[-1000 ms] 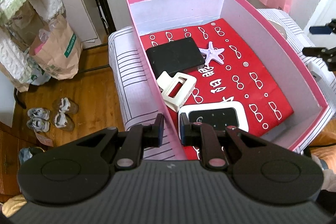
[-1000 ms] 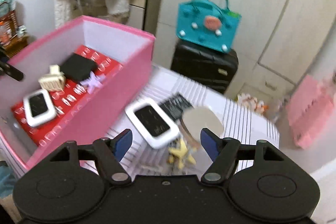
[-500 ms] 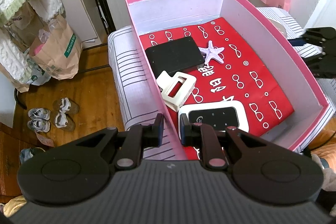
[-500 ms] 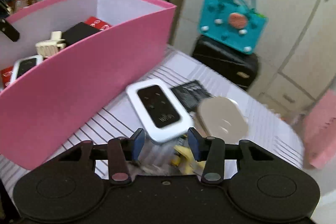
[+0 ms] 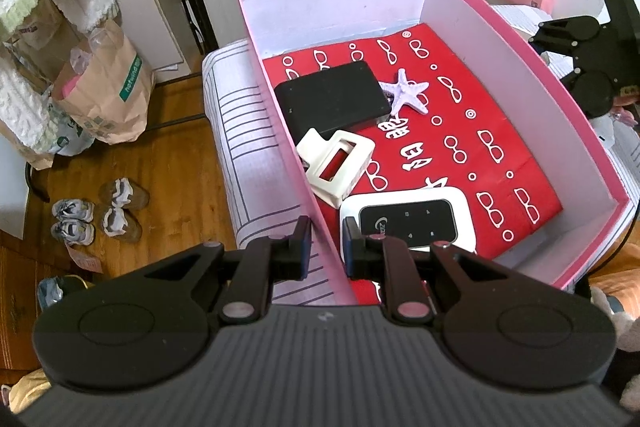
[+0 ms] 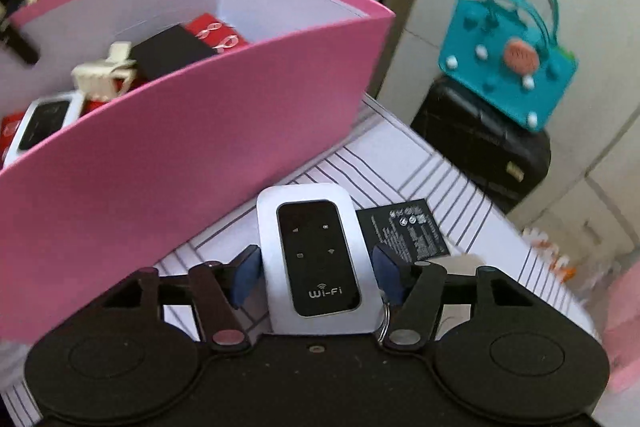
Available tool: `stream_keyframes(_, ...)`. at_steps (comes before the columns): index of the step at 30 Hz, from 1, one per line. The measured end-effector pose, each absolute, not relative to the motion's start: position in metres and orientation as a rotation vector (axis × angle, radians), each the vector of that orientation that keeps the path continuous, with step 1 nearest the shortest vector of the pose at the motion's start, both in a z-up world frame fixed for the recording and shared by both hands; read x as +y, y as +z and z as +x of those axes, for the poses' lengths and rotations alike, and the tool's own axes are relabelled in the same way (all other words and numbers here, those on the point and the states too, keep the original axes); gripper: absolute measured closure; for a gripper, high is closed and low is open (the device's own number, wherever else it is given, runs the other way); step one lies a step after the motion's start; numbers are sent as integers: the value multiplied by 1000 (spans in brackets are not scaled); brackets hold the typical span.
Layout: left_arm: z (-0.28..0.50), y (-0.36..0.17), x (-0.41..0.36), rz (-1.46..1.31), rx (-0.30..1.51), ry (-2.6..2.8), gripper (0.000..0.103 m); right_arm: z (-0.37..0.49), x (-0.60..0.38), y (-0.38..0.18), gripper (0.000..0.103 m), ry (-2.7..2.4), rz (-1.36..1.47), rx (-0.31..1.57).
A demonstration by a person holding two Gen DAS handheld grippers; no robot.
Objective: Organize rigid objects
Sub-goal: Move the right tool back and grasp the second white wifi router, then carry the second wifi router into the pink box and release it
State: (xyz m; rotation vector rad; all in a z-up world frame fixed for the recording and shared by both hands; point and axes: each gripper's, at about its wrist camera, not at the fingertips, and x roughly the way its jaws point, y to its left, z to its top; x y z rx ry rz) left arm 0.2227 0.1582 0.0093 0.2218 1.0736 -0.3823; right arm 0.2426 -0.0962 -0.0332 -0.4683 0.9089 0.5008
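The right claw (image 6: 316, 277) is opening astride the Wi-Fi router (image 6: 316, 263), beside the pink box (image 6: 180, 147) on the counter; off-centre closing may skid it. The left claw (image 5: 325, 247) pinches the box wall.

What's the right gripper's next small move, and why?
Probably close. The right gripper straddles the white Wi-Fi router with a black screen on the striped cloth; its jaws are opening, pads apparently beside its edges. Its twin already lies in the pink cardboard box.
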Motion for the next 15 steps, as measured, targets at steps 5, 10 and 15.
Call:
stream_keyframes(5,226,6,159,206,1092,-379,88,247,-104,-31,36,470,-279,974)
stream_keyframes(10,225,6,160,208,1086,-387,88,243,-101,-30,36,421,-235,1020)
stream_keyframes(15,225,7,160,213,1085,-388,88,239,-94,-35,36,413,-315,1005)
